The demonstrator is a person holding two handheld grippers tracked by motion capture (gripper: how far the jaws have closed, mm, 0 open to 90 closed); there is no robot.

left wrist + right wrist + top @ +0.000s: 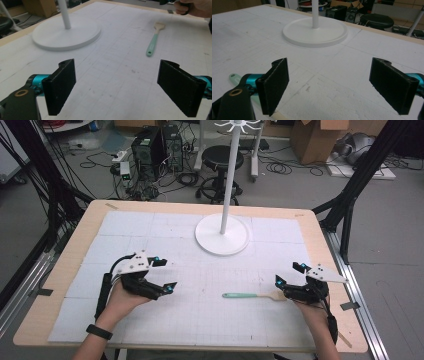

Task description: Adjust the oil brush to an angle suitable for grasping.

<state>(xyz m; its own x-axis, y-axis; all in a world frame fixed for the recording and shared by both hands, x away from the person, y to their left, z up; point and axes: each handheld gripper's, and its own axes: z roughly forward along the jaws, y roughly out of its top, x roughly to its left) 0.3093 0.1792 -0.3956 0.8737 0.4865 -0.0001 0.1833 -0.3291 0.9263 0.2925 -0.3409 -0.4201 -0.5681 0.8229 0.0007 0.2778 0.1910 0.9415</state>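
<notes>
Left tongs (167, 273) spread wide, nothing between the jaws, held low over the near-left part of the counter (85, 227) by the left hand (122, 297); black watch band (98, 331) on that wrist. Same tongs (117, 86) in the left gripper view: both black pads far apart, bare gridded white mat (120, 55) between them. Right tongs (290, 274) also spread wide and empty, at the near-right of the counter, held by the right hand (312, 307). In the right gripper view, right tongs (329, 85) open over the mat, mint handle (234, 78) of the spatula just behind and below the left-side jaw. Spatula (252, 295) flat on the mat, mint-green handle pointing toward the counter's middle, pale wooden head toward the right tongs, just beside them, touching or not cannot tell. From the left gripper view, spatula (153, 40) well apart from the left tongs, lying across the mat near the other hand (195, 7). White stand (222, 234) with round base and upright pole at the far centre of the mat, well apart from both tongs. Beyond the counter: black stool (220, 165), computer cases (157, 147), cables on the floor, cardboard box (320, 137).
</notes>
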